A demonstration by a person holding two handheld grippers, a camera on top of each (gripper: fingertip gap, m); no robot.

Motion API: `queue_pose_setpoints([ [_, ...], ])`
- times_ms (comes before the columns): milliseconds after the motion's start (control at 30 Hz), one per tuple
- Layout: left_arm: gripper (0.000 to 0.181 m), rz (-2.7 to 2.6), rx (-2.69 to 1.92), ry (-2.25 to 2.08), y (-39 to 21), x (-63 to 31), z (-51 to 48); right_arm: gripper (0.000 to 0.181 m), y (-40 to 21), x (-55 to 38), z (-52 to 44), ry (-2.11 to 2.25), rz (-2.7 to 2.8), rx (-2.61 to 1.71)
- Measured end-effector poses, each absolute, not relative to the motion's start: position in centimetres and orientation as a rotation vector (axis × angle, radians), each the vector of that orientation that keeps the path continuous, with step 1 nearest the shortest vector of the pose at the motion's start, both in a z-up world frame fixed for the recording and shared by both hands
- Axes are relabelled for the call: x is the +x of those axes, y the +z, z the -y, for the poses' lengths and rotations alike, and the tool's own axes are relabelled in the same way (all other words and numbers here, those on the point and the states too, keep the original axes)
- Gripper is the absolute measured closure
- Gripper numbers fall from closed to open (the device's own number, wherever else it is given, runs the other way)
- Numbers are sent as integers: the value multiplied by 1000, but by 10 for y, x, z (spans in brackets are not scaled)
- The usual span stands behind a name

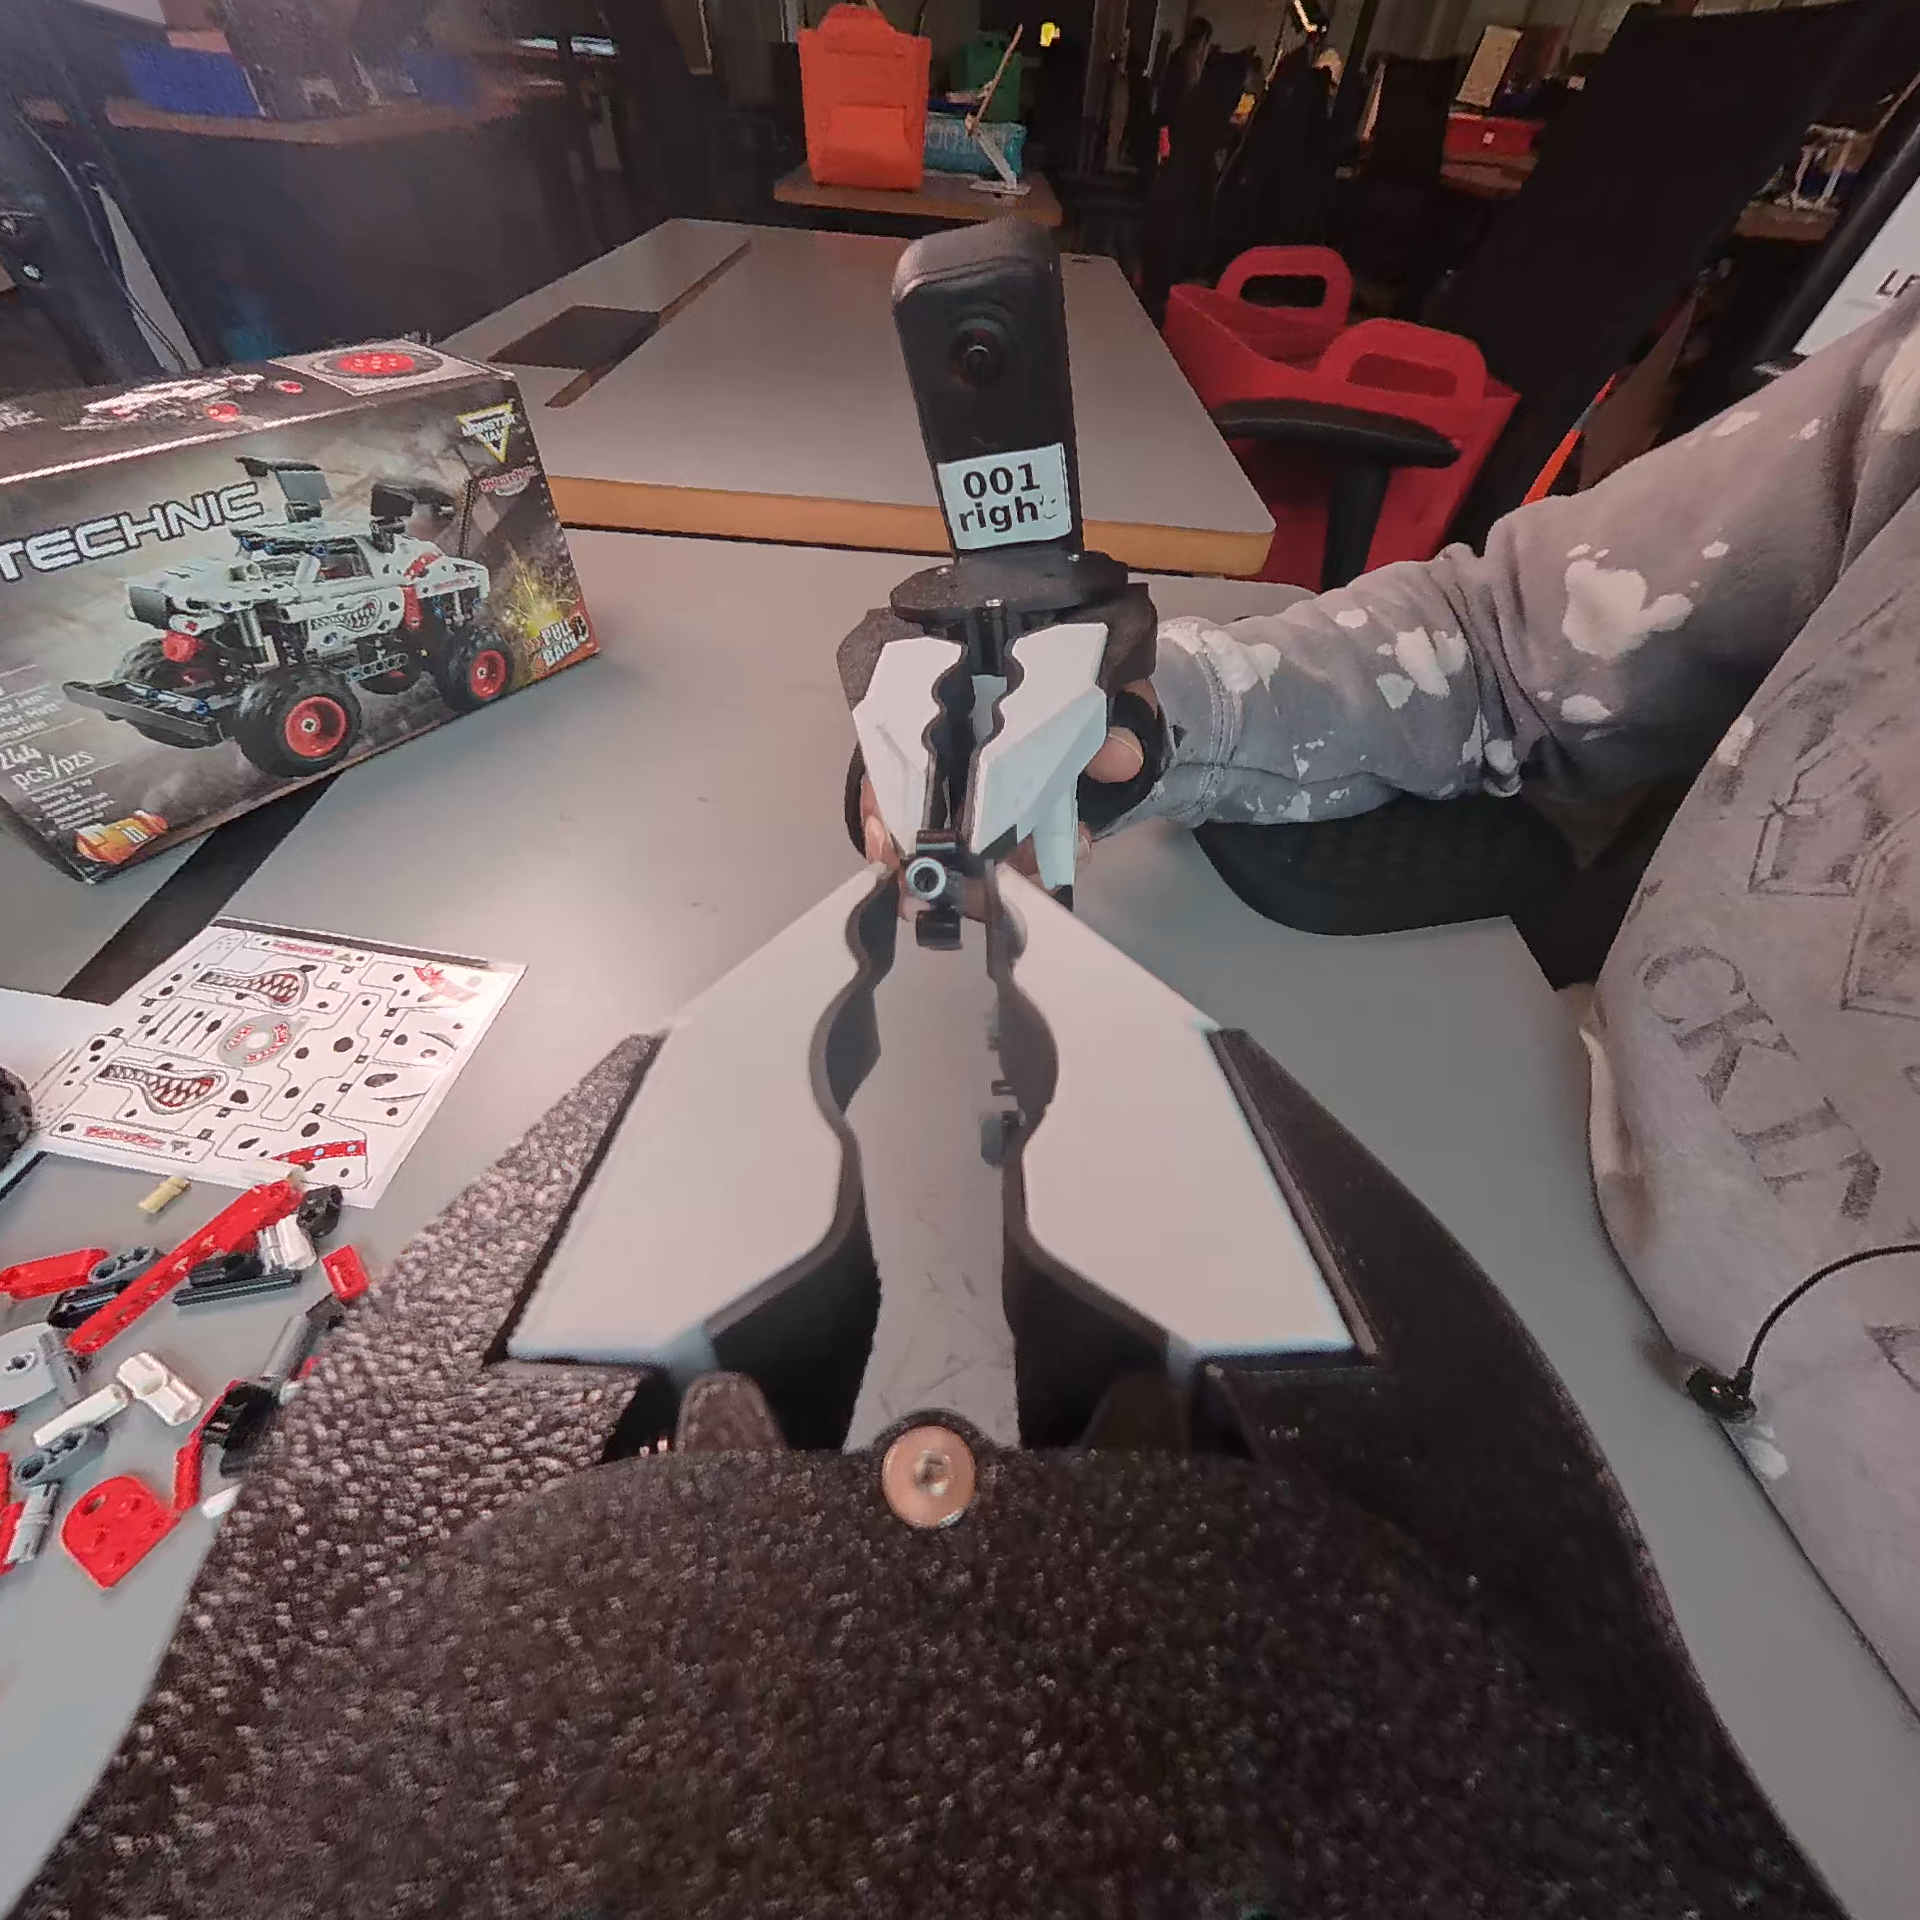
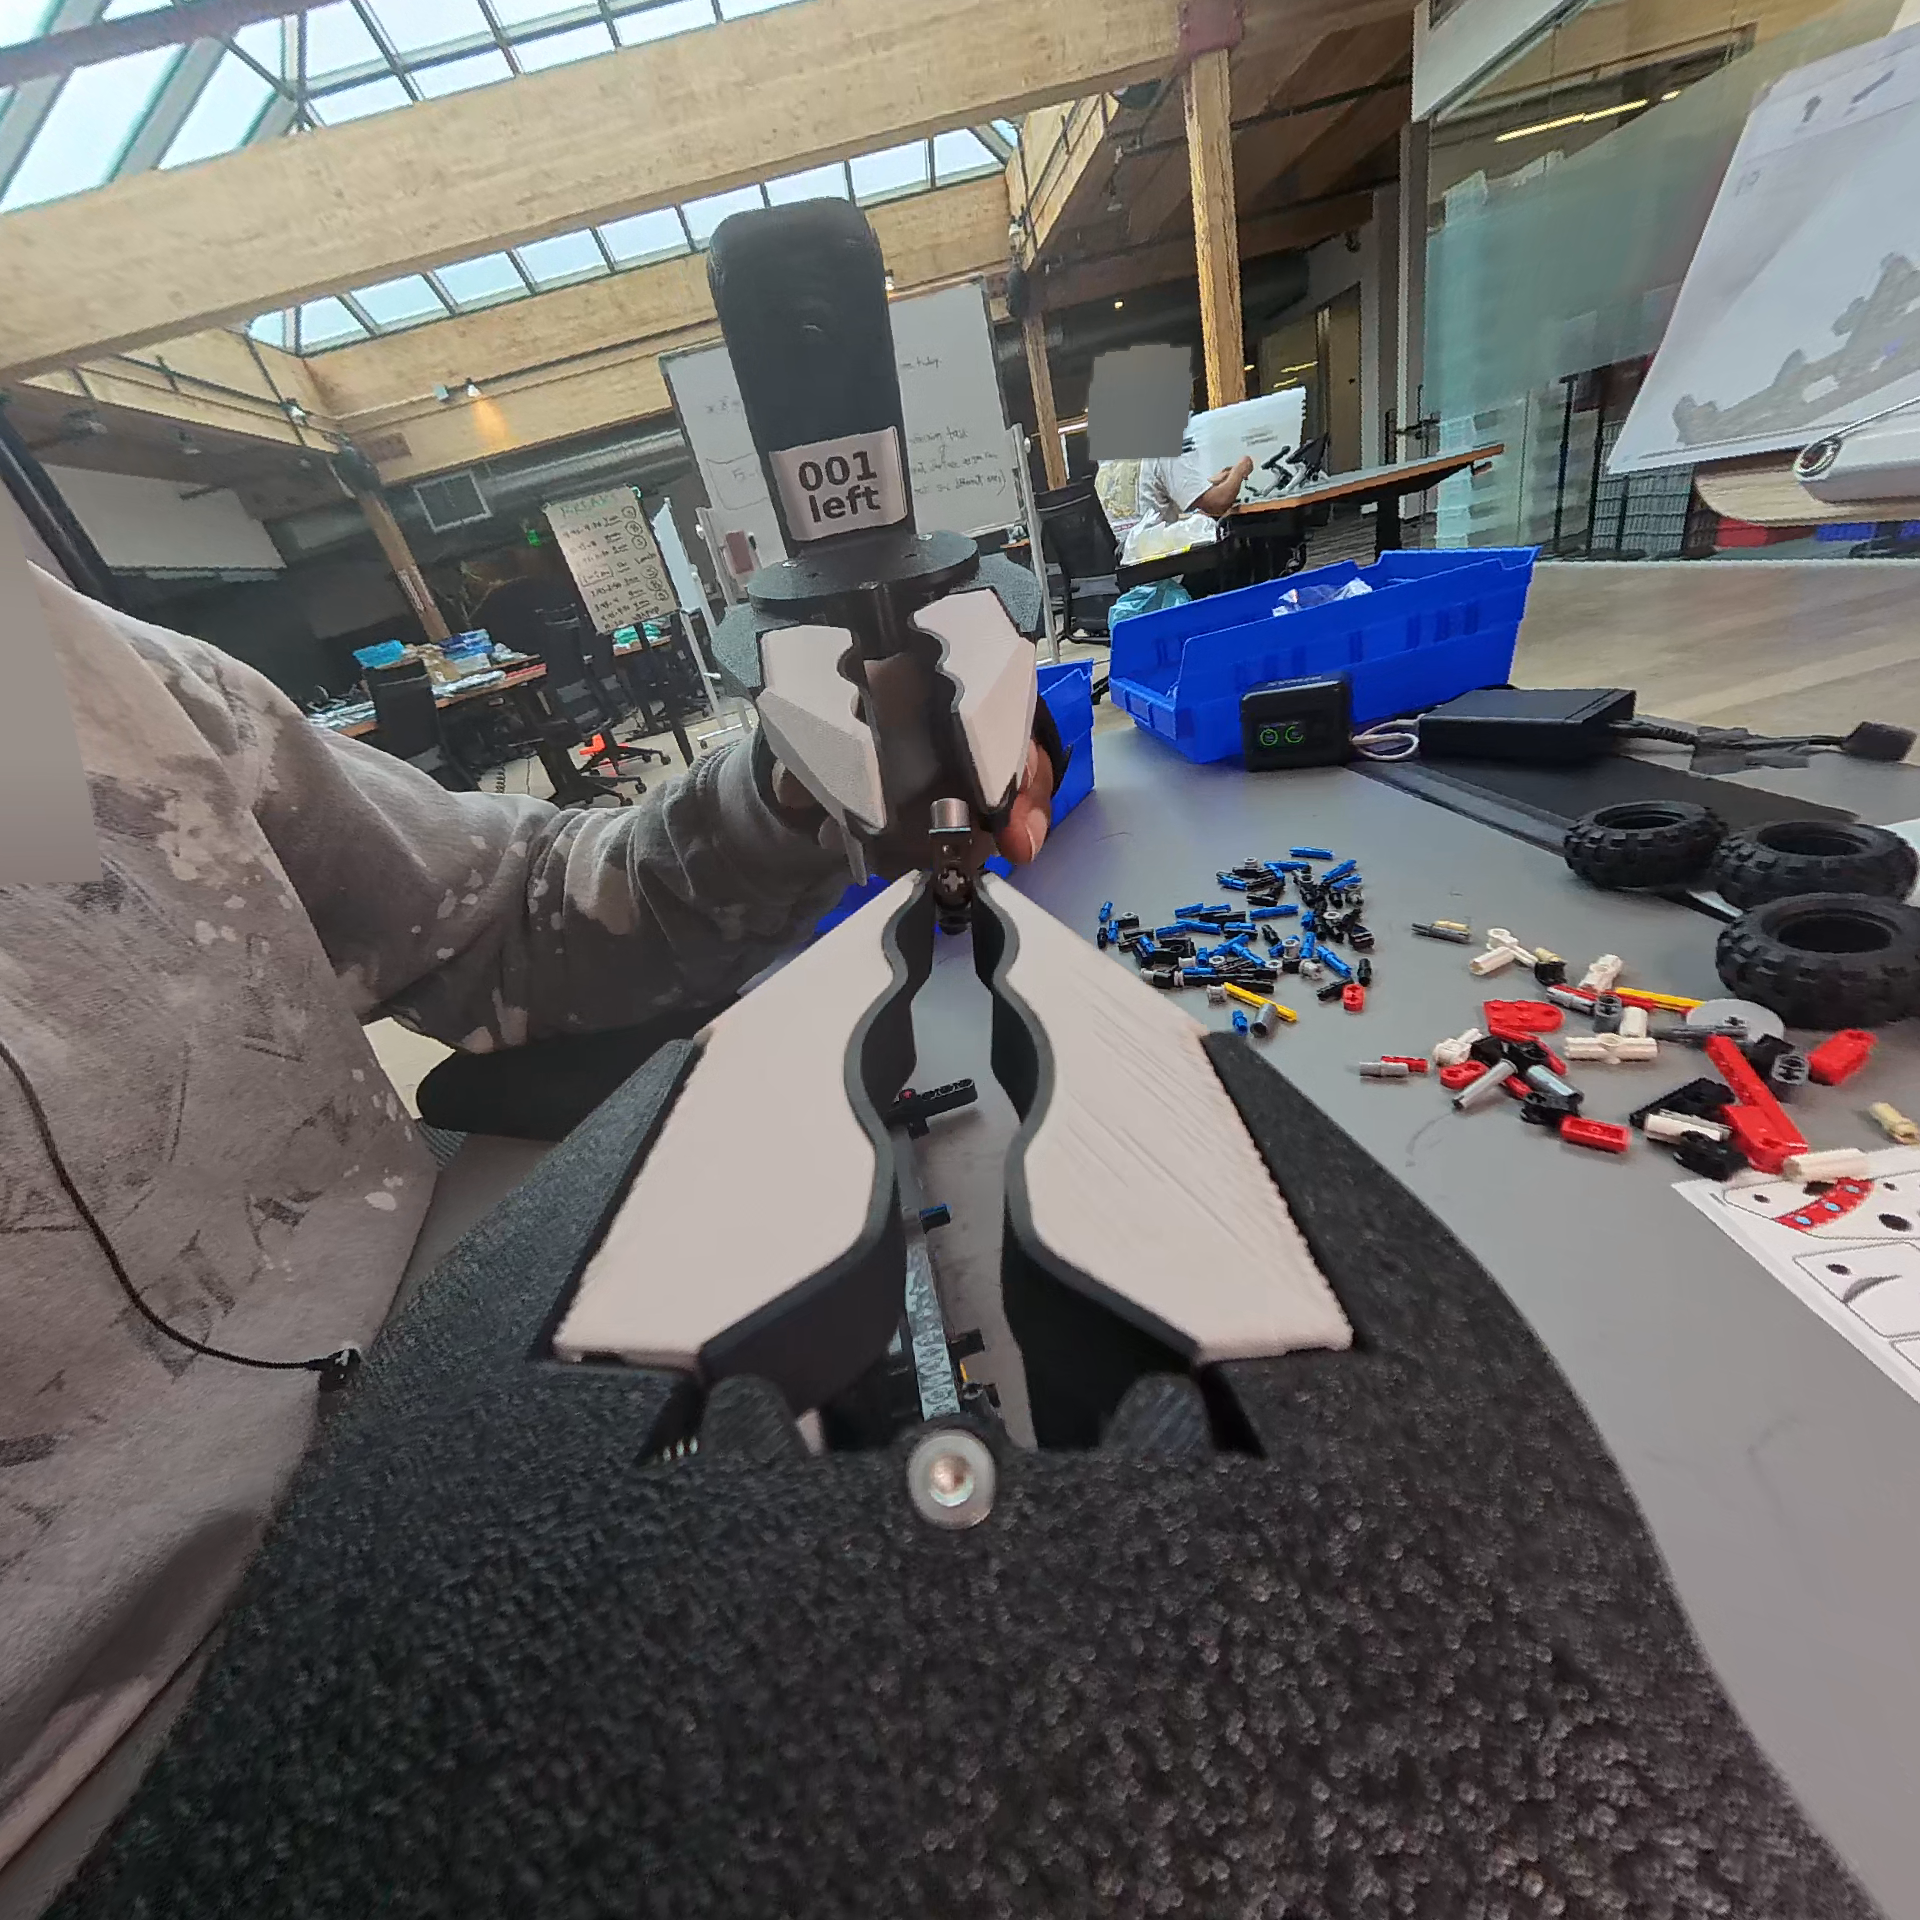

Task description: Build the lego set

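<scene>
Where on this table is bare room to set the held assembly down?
Bare grey table lies between the set's box and the sticker sheet, and beneath both grippers toward the person's sleeve. Crowded: loose pieces, the small pin pile and tyres.

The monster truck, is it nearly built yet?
Not nearly. Both grippers, left and right, meet tip to tip on one small grey-and-black pin assembly. A long black beam lies below. Three tyres, loose parts and the sticker sheet wait unused.
</scene>
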State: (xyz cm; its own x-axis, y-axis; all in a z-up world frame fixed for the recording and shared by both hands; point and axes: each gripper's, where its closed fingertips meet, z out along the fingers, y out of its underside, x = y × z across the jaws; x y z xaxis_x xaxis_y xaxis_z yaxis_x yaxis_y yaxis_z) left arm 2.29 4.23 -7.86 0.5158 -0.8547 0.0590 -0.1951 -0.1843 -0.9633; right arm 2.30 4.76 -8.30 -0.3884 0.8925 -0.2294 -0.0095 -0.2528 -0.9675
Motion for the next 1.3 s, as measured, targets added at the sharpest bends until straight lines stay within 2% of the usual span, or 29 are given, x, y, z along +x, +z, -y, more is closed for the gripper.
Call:
queue_pose_setpoints([
  [233, 172, -873, -1685, -765, -75, 23, -43, 175, -77, 25, -47, 1696, 1301, -1098],
  [933, 172, -970, -1658, -795, -80, 31, -31, 175, -84, 29, -36, 1748, 1384, -1064],
  [1067, 155, -929, -1642, -804, -78, 29, -36, 175, -78, 31, -42, 1771, 1331, -1052],
  [1300, 172, -915, -1669, -845, -85, 33, -37, 175, -76, 31, -44, 1773, 1315, -1042],
])
